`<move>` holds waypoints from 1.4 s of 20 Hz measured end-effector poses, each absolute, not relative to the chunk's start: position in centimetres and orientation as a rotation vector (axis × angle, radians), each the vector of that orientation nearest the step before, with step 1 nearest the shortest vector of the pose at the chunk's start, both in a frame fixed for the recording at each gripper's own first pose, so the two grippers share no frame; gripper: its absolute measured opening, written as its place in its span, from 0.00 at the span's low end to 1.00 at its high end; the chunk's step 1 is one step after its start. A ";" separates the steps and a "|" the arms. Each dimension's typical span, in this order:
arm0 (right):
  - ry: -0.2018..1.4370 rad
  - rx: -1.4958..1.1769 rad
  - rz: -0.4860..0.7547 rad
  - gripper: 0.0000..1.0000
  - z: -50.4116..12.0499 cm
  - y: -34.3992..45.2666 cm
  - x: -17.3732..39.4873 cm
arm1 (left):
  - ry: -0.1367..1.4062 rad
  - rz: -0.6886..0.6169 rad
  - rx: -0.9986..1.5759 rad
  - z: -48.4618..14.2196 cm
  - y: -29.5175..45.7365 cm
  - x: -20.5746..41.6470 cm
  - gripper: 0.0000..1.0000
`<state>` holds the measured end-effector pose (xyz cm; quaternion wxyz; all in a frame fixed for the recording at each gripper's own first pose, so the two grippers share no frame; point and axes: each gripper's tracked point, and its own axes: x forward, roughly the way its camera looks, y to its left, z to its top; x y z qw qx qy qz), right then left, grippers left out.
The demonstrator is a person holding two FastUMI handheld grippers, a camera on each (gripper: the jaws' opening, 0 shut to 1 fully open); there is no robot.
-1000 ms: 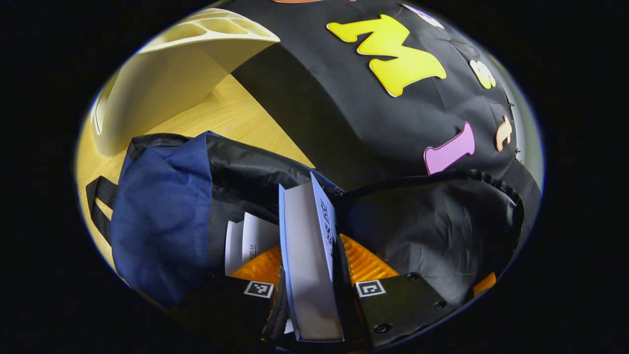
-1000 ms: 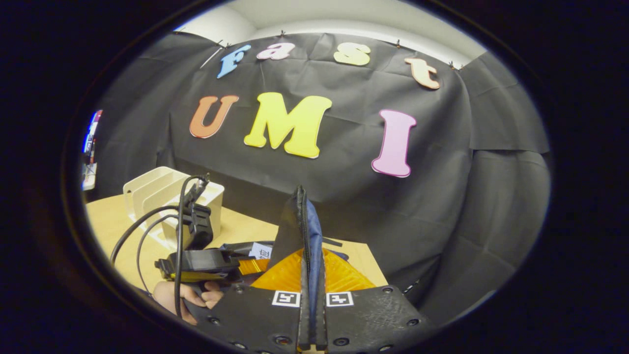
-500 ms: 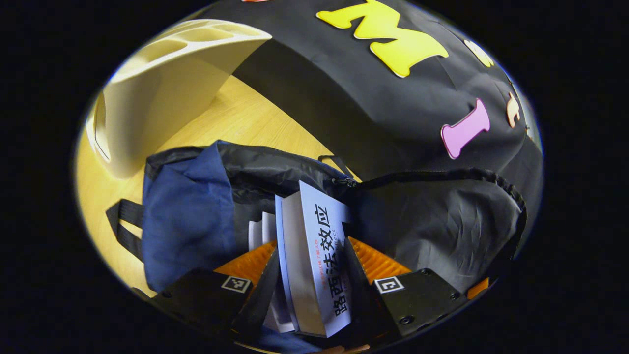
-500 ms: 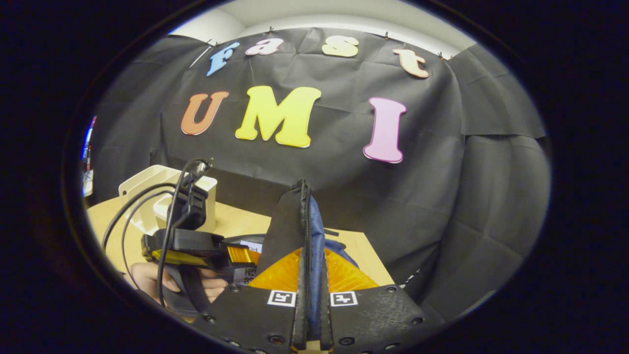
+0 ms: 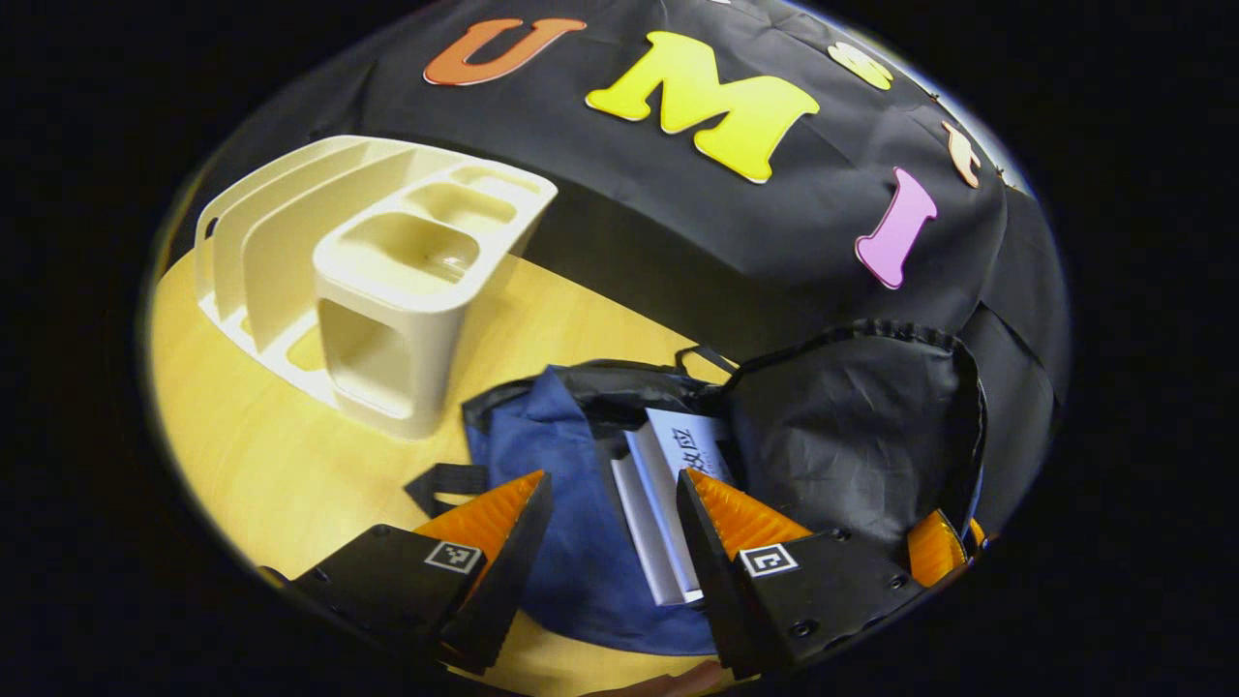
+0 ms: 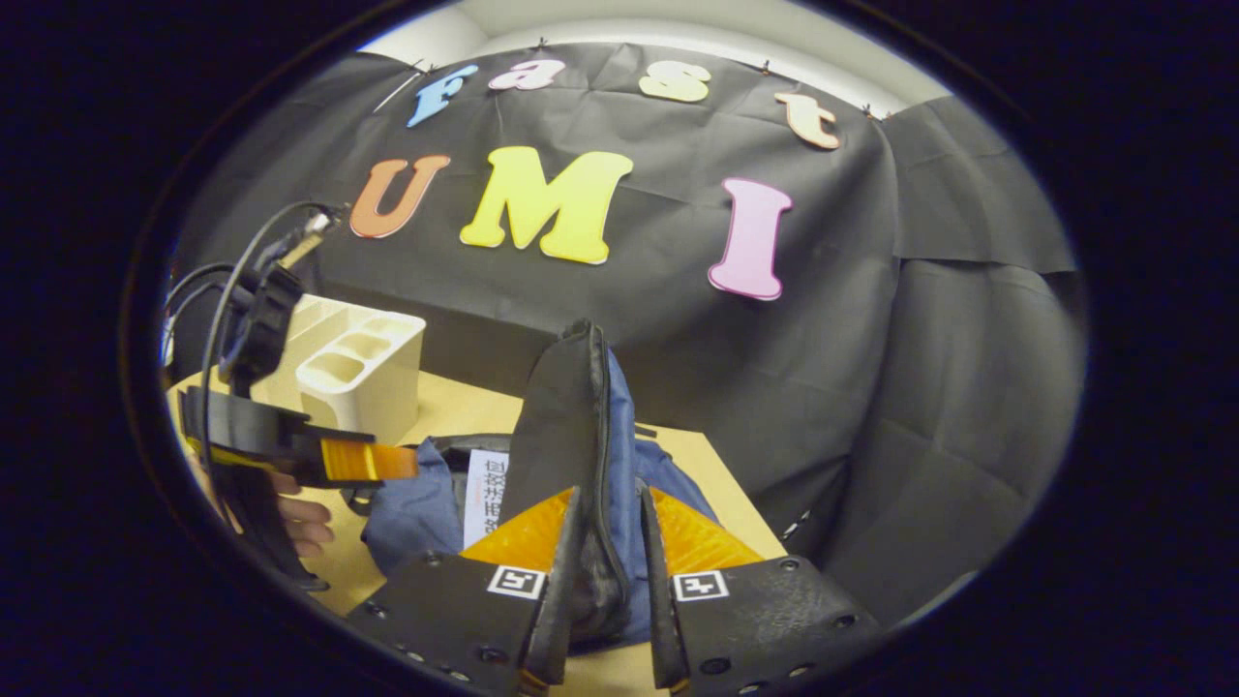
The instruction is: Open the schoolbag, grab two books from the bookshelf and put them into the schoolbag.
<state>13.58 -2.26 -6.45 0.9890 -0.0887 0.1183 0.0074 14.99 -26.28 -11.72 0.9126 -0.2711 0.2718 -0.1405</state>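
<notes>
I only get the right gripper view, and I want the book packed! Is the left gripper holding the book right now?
Observer: No. In the left gripper view the left gripper is open, and the book lies inside the schoolbag below it.
Operator: Are there more books on the bookshelf? That gripper hides part of it from me.
Observer: The left gripper view looks down into the bookshelf. The slots and cups that show there hold no books.
</notes>
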 end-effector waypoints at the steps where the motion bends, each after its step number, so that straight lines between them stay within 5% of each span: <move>1: 0.247 -0.171 0.013 0.35 -6.8 -1.9 13.1 | 0.554 -0.271 -0.551 -12.1 -24.7 14.6 0.82; 8: 0.294 -0.116 -0.028 0.65 -7.9 -0.6 9.6 | 0.448 -0.162 -0.498 -11.7 -14.2 10.9 0.82; 23: 0.207 -0.098 0.069 0.84 -5.0 2.6 -0.1 | 0.185 -0.088 -0.302 -4.4 -1.3 0.7 0.85; 26: 0.160 -0.113 0.058 0.98 -3.7 2.8 -1.9 | 0.118 -0.136 -0.250 -2.4 -1.8 -0.8 0.95; 28: 0.134 -0.107 0.047 0.93 -3.2 3.2 -2.8 | 0.099 -0.159 -0.236 -1.7 -3.1 -0.9 0.96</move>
